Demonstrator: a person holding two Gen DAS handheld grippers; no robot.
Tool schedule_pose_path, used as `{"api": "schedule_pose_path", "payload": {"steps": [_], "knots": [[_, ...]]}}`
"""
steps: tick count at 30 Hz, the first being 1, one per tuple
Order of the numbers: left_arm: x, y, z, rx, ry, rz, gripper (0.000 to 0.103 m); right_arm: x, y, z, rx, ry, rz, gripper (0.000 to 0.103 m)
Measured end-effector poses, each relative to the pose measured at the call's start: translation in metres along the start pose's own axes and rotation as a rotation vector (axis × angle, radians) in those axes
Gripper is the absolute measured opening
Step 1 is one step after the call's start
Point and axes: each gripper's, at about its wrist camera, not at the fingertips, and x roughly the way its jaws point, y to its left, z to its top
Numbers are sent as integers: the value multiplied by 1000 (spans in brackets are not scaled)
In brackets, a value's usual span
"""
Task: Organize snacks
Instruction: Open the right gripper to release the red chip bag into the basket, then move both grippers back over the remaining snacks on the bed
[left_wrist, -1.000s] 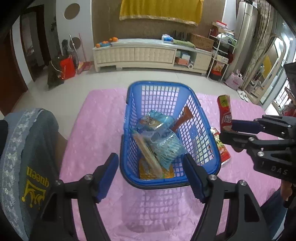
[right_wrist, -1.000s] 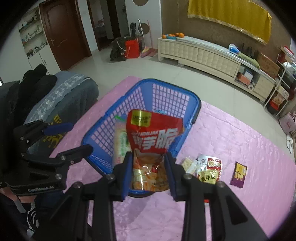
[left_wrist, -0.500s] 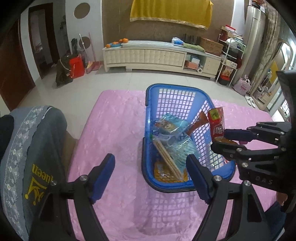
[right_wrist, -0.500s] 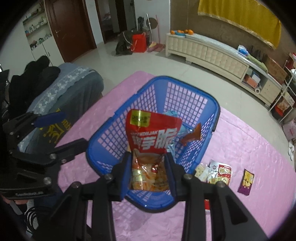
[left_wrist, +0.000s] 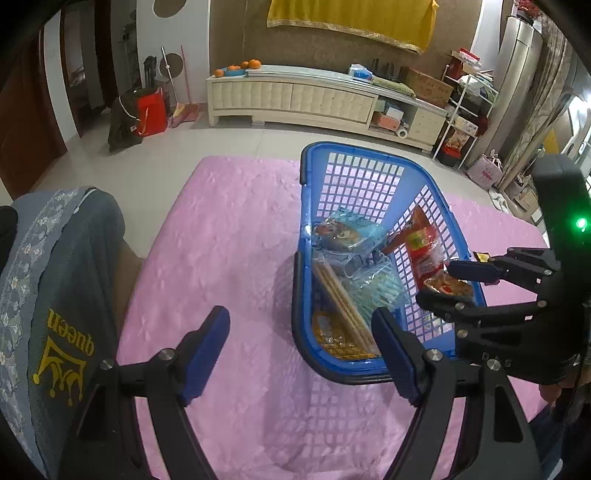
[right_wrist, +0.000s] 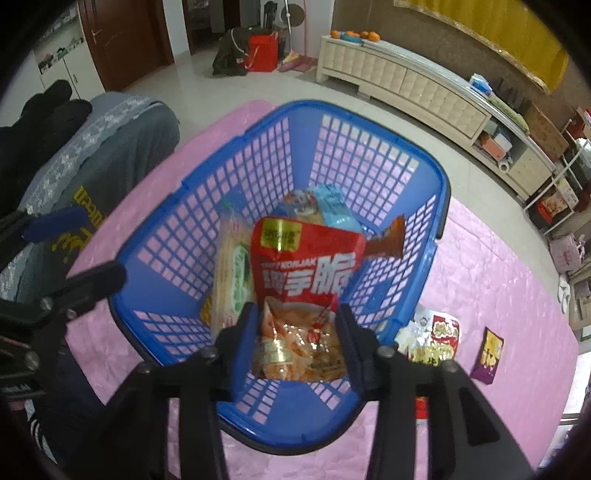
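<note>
Blue mesh basket (right_wrist: 258, 177) on a pink quilted cover (left_wrist: 229, 236), seen from both wrist cameras.

Hidden or unclear: the lower edge of the red snack bag (right_wrist: 303, 280) lies behind the right gripper's fingers, and whether the pads still touch its sides is hard to judge. In the left wrist view the same bag (left_wrist: 424, 251) shows only as a narrow red strip against the basket's right wall. The snacks beneath it are partly covered: a pale green-labelled packet (right_wrist: 236, 277), a light blue packet (right_wrist: 328, 210) and a brown wrapper (right_wrist: 388, 236).

Right gripper (right_wrist: 299, 332): jaws opening, the red bag between them, over the basket's near end. Left gripper (left_wrist: 299, 350): jaws wide apart with nothing between them, straddling the basket's near left corner above the cover.

Only the right wrist view shows the loose snacks outside the basket: a red-and-white packet (right_wrist: 439, 339) and a purple packet (right_wrist: 489, 354). Only the left wrist view shows the biscuit-stick pack (left_wrist: 343, 306) in full.
</note>
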Motion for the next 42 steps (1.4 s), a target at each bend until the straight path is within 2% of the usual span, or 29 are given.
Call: {"api": "schedule_pose_path", "payload": {"steps": [3, 7, 9, 19, 28, 30, 34, 37, 39, 42], "knots": [[-1, 2, -3, -19, 7, 1, 77, -1, -5, -4, 22, 9, -12, 66], [-7, 1, -11, -28, 11, 6, 77, -12, -5, -12, 38, -14, 24, 69], [-13, -3, -15, -22, 6, 11, 77, -23, -5, -16, 45, -34, 29, 73], [-54, -41, -20, 33, -70, -1, 77, -89, -22, -41, 49, -189, 22, 73], [-81, -93, -25, 112, -145, -29, 78, -122, -60, -77, 109, -253, -26, 73], [-82, -105, -25, 124, -161, -36, 84, -123, -71, -84, 127, -254, -30, 73], [-79, -125, -24, 134, -176, -56, 84, -128, -96, -105, 186, -264, -34, 74], [-69, -143, -24, 138, -153, -62, 84, -129, -112, -117, 218, -263, -37, 77], [-61, -156, -25, 138, -128, -71, 84, -129, -121, -126, 230, -261, -41, 87], [-47, -177, -28, 163, -105, -65, 84, -124, -135, -138, 240, -259, -53, 87]]}}
